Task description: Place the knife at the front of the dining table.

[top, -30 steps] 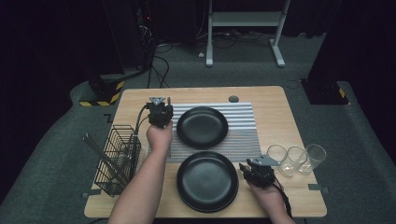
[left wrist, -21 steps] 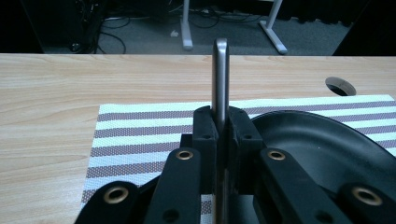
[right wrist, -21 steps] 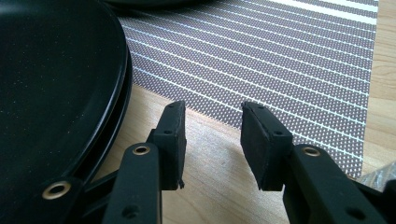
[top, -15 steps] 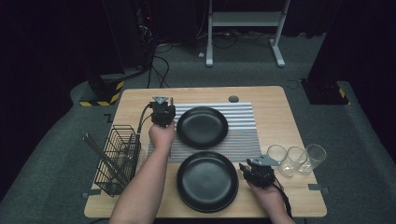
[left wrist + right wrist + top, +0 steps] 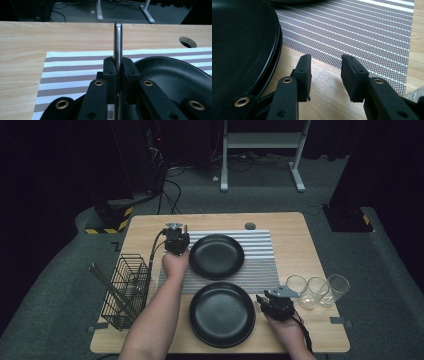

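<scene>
From above, the left gripper [image 5: 176, 239] sits beside the far black plate [image 5: 216, 256] on the striped mat [image 5: 260, 265]; the right gripper [image 5: 274, 304] rests by the near plate [image 5: 222, 313]. Left gripper view: jaws clamp a metal handle [image 5: 118, 42], perhaps cutlery. Right gripper view: jaws apart, empty, over the table [image 5: 329, 92].

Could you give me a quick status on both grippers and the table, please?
Left gripper shut on metal utensil, beside far plate. Right gripper open, empty, beside near plate. Glasses to the right, clear of it.
</scene>
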Tool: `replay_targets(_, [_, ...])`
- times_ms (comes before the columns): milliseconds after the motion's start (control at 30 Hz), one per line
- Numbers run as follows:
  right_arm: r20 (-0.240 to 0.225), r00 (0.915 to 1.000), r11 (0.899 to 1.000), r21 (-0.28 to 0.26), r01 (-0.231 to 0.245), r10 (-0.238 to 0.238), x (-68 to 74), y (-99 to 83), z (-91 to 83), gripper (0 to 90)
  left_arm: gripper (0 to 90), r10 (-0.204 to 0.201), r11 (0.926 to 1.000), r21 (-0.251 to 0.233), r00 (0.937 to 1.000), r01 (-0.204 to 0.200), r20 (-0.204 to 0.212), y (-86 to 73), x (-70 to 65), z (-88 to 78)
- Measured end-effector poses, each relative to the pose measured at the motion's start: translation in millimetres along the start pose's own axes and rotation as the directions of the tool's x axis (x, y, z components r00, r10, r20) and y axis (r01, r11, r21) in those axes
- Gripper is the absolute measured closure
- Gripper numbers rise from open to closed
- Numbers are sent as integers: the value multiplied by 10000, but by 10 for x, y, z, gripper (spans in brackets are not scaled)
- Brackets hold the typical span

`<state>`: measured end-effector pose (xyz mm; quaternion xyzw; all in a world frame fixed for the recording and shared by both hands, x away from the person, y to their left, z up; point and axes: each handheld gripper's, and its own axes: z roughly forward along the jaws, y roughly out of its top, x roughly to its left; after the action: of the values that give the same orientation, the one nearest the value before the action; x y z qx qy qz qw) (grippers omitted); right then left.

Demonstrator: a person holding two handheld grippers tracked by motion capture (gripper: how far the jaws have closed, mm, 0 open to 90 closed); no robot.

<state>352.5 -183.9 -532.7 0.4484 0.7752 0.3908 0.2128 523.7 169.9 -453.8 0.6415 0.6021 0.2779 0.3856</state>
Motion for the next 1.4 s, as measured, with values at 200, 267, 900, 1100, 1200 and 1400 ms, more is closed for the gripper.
replay_targets(200, [11, 10000, 10000, 3, -2, 2, 0, 0, 0, 601, 829, -136, 9999, 99, 9999, 136, -17, -6, 32, 53])
replay_targets(267, [10, 10000, 10000, 8, -4, 4, 0, 0, 1, 601, 829, -188, 9998, 109, 9998, 189, -20, -8, 39, 70])
replay_targets(900, [-81, 10000, 9999, 154, 51, -50, -2, 3, 9, 596, 833, -278, 9995, -133, 9996, 277, -9, 94, 88, -126])
replay_targets(1100, [-70, 10000, 9998, 191, 34, -33, 1, 3, 11, 594, 834, -164, 9995, -273, 9997, 160, -155, 150, 95, -230])
replay_targets(1200, [-70, 10000, 9998, 194, 41, -40, 1, 4, 11, 594, 834, -89, 9996, -269, 9996, 82, -264, 182, 92, -273])
replay_targets(1400, [-79, 10000, 9998, 215, 49, -48, 3, 5, 14, 594, 833, 53, 9999, -158, 9987, -61, -504, 186, 120, -281])
